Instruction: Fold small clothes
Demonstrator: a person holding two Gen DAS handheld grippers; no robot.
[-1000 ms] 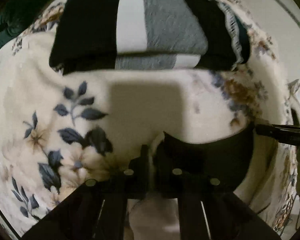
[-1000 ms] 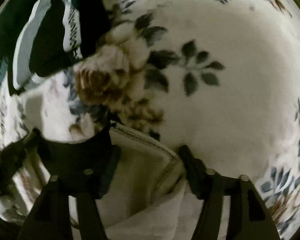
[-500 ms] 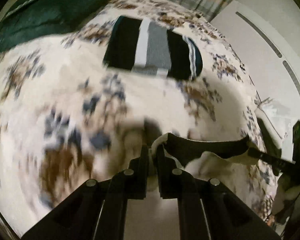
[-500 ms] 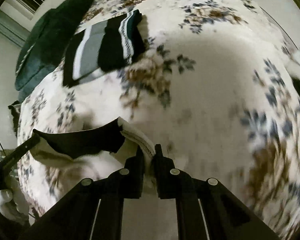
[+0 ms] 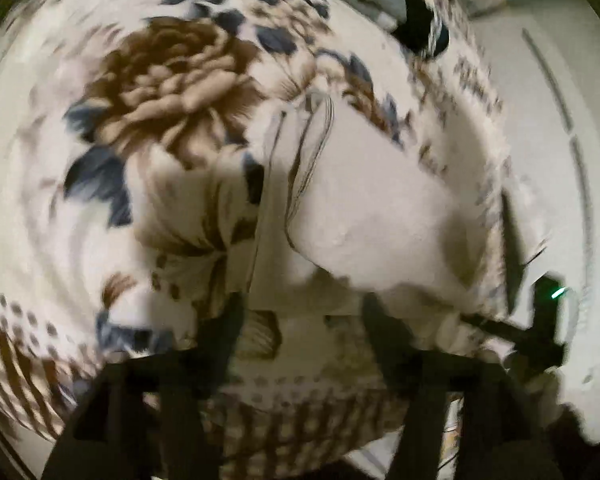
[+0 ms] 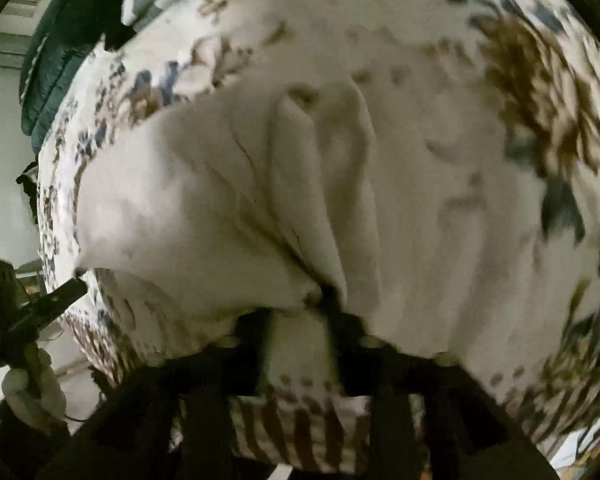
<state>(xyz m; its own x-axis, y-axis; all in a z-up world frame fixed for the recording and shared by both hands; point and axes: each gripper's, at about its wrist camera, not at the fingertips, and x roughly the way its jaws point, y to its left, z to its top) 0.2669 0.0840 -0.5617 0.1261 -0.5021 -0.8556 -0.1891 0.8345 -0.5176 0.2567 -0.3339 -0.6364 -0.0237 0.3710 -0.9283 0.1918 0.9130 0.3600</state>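
Left wrist view: a cream-white small garment (image 5: 364, 200) of soft cloth lies on the bed cover (image 5: 168, 92), which is pale fabric printed with big brown flowers and dark blue leaves. The garment shows a stitched hem with thin lines along its upper left edge, and its surface is smooth with few wrinkles. The left tongs (image 5: 304, 316) stand wide apart and released; between the two dark fingers I see only the cover, and the near edge of the garment lies just in front of them. At the top a folded striped piece (image 5: 416, 12), black and grey, rests on the bed.

Right wrist view: the same garment (image 6: 204, 200) is bunched in deep soft folds that run down into the right tongs (image 6: 300, 312). These tongs are clenched on a pinch of the white cloth. A dark green quilted pillow (image 6: 56, 60) lies at the upper left. The picture is blurred, and no writing can be read.
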